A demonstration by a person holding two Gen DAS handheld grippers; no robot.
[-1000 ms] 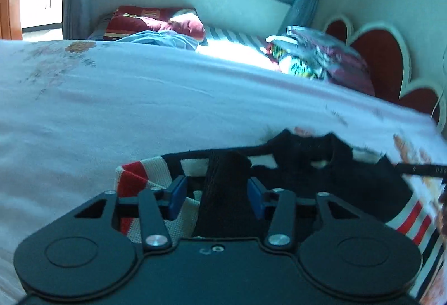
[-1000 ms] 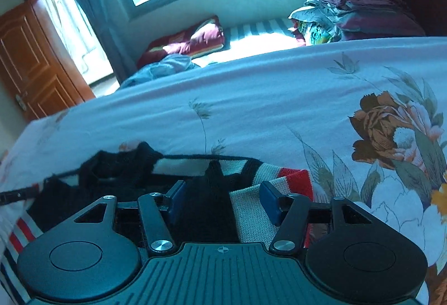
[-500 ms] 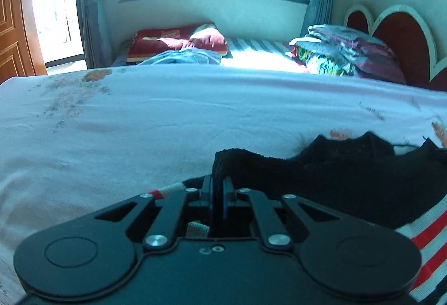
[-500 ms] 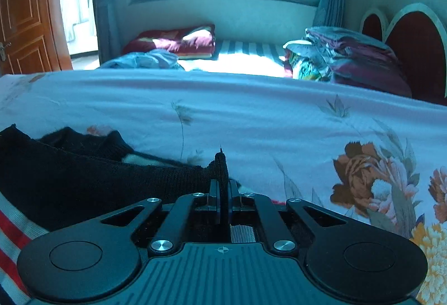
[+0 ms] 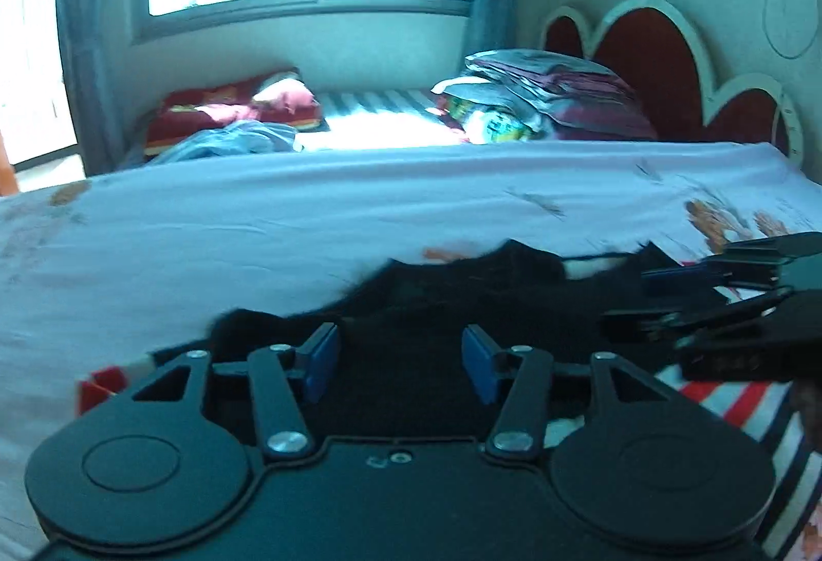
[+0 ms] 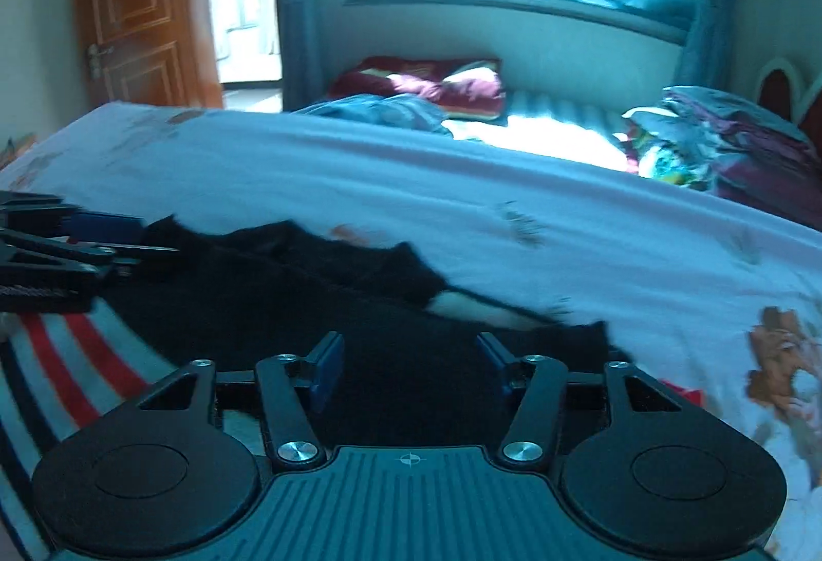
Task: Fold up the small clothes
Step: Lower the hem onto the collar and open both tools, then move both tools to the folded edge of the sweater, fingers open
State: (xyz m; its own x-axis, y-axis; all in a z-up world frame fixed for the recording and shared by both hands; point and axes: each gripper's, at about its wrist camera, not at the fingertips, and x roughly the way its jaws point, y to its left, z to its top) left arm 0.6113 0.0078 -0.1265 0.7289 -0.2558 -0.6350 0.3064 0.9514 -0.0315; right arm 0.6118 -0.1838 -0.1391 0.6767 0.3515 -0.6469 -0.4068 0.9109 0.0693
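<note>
A small black knit sweater (image 5: 462, 299) with red, white and dark stripes lies on the pale floral bedsheet (image 5: 257, 242); it also shows in the right wrist view (image 6: 287, 304). My left gripper (image 5: 400, 363) is open just above the black fabric, holding nothing. My right gripper (image 6: 411, 368) is open above the sweater's black part, holding nothing. Each gripper shows at the edge of the other's view, the right one (image 5: 719, 299) and the left one (image 6: 77, 247), both over the sweater.
A folded pile of bedding (image 5: 544, 98) and a red heart-shaped headboard (image 5: 652, 62) are at the far right. A red pillow (image 5: 231, 109) and blue cloth (image 6: 380, 111) lie below the window. A wooden door (image 6: 133, 21) is far left.
Half a second ago both grippers were shut on the sweater's black edge. Now both are open and the folded black fabric lies flat on the sweater.
</note>
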